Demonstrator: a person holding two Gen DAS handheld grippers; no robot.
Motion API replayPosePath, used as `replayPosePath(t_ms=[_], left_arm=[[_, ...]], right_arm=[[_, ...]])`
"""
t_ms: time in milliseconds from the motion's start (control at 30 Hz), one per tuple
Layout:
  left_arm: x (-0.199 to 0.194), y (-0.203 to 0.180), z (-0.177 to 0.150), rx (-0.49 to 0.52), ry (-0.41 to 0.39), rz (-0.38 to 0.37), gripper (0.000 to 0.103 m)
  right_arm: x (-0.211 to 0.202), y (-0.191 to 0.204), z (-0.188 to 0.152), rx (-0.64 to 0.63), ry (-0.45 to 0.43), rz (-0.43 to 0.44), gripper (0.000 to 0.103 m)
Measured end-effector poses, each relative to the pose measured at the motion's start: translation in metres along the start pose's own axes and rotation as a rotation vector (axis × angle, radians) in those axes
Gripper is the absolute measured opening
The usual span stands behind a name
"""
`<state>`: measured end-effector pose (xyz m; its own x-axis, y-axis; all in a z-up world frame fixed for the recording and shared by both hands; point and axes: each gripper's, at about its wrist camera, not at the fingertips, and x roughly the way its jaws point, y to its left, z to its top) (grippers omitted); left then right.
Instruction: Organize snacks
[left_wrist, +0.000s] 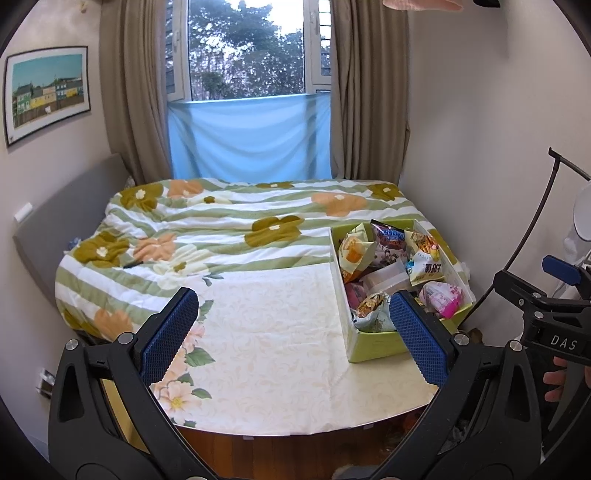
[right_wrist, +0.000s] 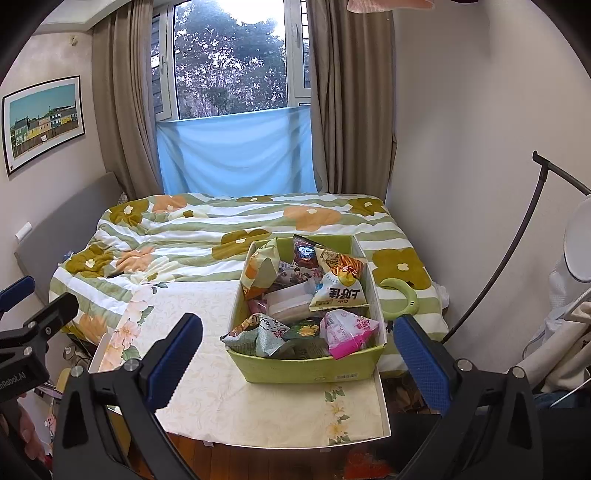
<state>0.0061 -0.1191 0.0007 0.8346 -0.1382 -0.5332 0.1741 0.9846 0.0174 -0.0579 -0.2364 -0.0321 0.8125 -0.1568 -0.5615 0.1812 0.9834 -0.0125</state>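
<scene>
Both grippers hang open over the table — nothing held.

The left gripper (left_wrist: 293, 334) has its blue pads spread wide above the bare cloth (left_wrist: 273, 350), and the right gripper (right_wrist: 297, 360) is spread just as wide, facing the green box (right_wrist: 310, 365). The box sits on the table's far right, against the bed (right_wrist: 207, 236), crammed with snacks — a pink packet (right_wrist: 349, 332) at the front, a yellow bag (right_wrist: 341, 286) tilted behind it.
</scene>
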Motion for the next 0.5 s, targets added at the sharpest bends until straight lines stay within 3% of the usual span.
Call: replayPosePath(t_ms=[500], left_arm=[[-0.0030, 0.0072, 0.0018, -0.003, -0.048, 0.059, 0.103]], right_arm=[[0.0026, 0.0052, -0.0006, 0.012, 0.009, 0.008, 0.103]])
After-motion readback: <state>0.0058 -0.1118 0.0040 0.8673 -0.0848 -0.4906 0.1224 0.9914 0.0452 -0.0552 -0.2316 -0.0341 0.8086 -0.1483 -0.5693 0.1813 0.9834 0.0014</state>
